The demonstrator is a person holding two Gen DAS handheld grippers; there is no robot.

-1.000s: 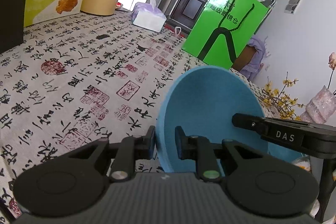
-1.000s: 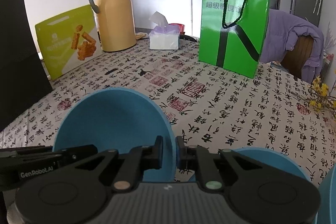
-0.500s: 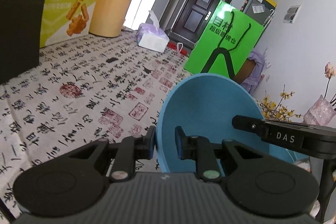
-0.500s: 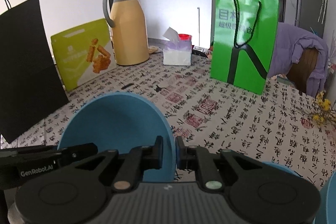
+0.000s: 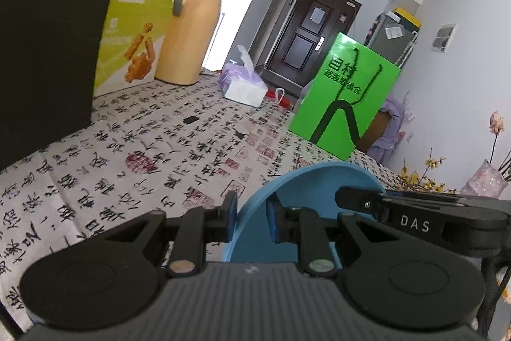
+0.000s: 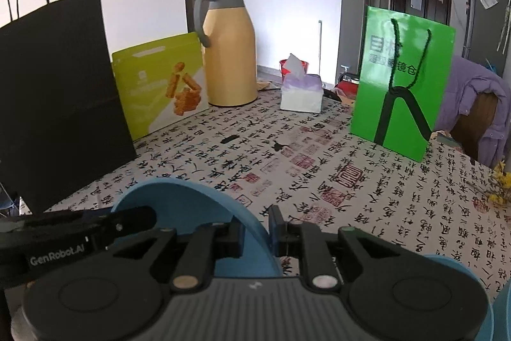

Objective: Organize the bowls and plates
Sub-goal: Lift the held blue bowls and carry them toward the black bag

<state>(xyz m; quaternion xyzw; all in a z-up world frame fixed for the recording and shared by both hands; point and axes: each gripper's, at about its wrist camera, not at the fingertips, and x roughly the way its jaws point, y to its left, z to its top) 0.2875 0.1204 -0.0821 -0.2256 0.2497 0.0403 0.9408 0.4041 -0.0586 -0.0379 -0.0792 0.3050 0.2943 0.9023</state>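
Your left gripper (image 5: 250, 214) is clamped on the left rim of a blue plate (image 5: 306, 187); the plate stands between the two pads and is held up off the table (image 5: 127, 149), tilted on edge. Your right gripper (image 6: 257, 232) has the same plate (image 6: 179, 203) by its opposite rim, and its jaws are opening a little with the rim between them; the pads look to be in contact with it. Each gripper's body shows in the other's view: the right one, marked DAS, crosses the plate in the left wrist view; the left one, marked GenRobot.AI, crosses it in the right wrist view. A second blue dish (image 6: 453, 264) sits low at the right edge of the right wrist view, mostly hidden, so plate or bowl is unclear. At the back of the table: black bag (image 6: 57, 98), yellow-green box (image 6: 159, 85), tan jug (image 6: 228, 47), tissue box (image 6: 301, 91), green bag (image 6: 402, 79).
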